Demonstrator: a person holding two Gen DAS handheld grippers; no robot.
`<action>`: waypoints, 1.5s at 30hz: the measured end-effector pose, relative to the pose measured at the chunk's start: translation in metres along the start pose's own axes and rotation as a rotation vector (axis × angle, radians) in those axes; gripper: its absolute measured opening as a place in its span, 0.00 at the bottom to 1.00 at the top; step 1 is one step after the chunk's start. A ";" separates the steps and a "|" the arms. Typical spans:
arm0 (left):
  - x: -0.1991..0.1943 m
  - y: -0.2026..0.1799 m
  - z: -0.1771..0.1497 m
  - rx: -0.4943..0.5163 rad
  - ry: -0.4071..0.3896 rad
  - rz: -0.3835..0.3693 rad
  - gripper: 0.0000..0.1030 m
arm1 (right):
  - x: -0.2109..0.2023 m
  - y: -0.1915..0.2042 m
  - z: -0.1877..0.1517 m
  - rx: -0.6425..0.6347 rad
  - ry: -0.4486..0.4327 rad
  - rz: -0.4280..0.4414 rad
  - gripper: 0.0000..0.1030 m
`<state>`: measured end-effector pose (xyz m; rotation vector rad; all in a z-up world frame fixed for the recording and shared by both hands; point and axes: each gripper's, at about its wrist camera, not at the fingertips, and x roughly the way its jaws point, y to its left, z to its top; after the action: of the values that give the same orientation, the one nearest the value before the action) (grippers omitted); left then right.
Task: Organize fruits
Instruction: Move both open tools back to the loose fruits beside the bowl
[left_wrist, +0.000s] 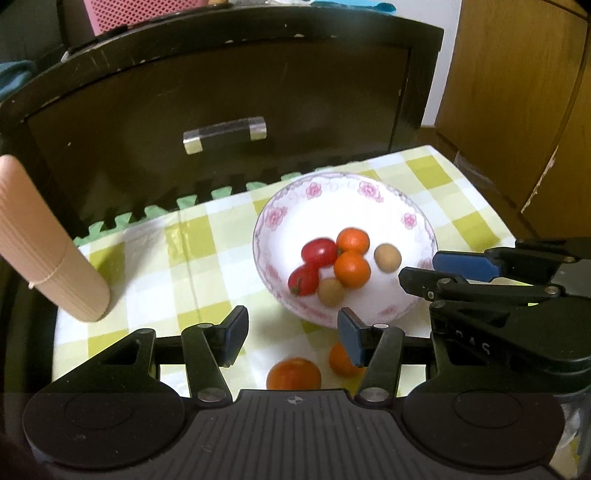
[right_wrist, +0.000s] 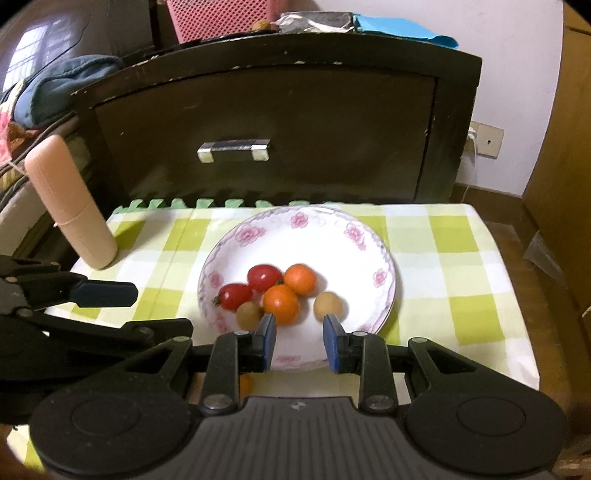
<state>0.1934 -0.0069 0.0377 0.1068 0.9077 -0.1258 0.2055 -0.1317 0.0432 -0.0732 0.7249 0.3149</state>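
Holding six fruits, the floral bowl (right_wrist: 369, 236) sits on the checked tablecloth (right_wrist: 443, 266): two red tomatoes (right_wrist: 264, 277), two oranges (right_wrist: 300, 278), two brown fruits (right_wrist: 328, 304). Two more oranges (left_wrist: 293, 373) lie on the cloth just before the bowl. Left gripper (left_wrist: 291, 334) spread wide and empty above them; right gripper (right_wrist: 299, 341) partly spread, empty, over the bowl's near rim

White pink-flowered bowl (right_wrist: 384, 258) on green-and-white checked cloth (right_wrist: 443, 258).

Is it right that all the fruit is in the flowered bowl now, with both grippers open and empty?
Not all. The left wrist view shows two orange fruits on the checked cloth outside the bowl. Both the left gripper and right gripper are open and empty.
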 end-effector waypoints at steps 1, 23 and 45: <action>0.000 0.000 -0.003 0.003 0.005 0.003 0.59 | 0.000 0.002 -0.002 -0.004 0.005 0.001 0.27; 0.009 0.003 -0.037 0.028 0.094 0.008 0.59 | 0.010 0.019 -0.032 -0.046 0.093 0.033 0.27; 0.028 0.028 -0.038 -0.031 0.155 -0.045 0.72 | 0.025 0.005 -0.035 0.002 0.140 0.057 0.30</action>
<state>0.1852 0.0245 -0.0071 0.0679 1.0671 -0.1464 0.1993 -0.1262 0.0011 -0.0730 0.8668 0.3665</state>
